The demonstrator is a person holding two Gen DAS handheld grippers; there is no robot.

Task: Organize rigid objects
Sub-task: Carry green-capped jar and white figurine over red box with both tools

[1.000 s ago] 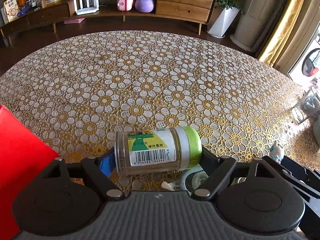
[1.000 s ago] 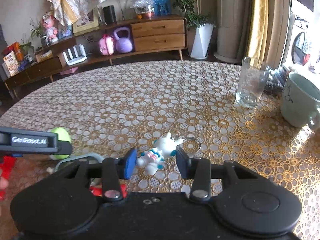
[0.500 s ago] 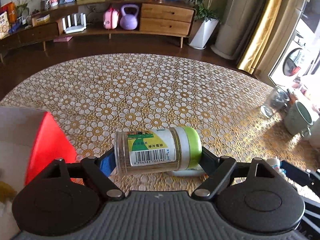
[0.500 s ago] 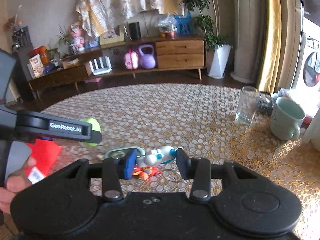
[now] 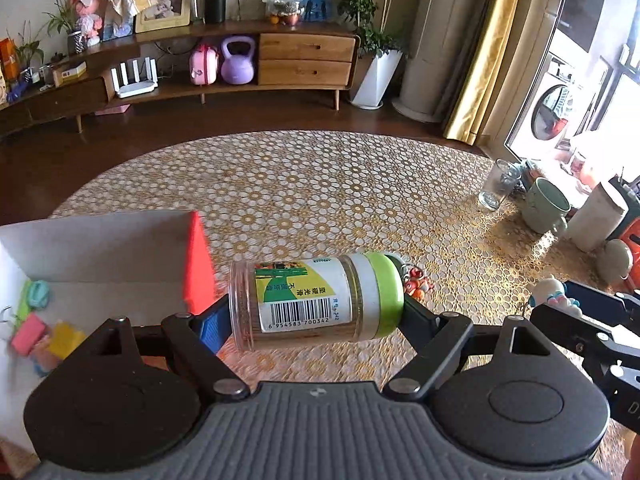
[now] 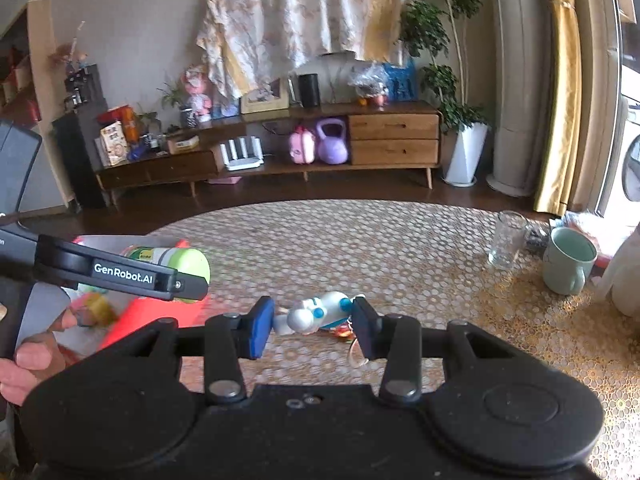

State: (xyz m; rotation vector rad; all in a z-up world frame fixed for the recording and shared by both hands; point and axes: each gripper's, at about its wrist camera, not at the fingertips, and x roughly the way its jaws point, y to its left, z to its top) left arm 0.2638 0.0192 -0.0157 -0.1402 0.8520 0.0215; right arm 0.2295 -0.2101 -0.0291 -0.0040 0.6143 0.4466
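With the left gripper (image 5: 316, 316) clamped end to end on the toothpick jar (image 5: 316, 298) above the table (image 5: 320, 184) beside the red box (image 5: 120, 256), and the right gripper (image 6: 314, 320) apparently pinching the white figurine (image 6: 316, 314), carry each level over the box before releasing.

From my feed the red box (image 5: 198, 264) is cut off at the left edge, and the stuff inside (image 5: 38, 336) is too smeared to name. The right gripper's (image 6: 313, 322) body covers the table (image 6: 400, 256) below it.
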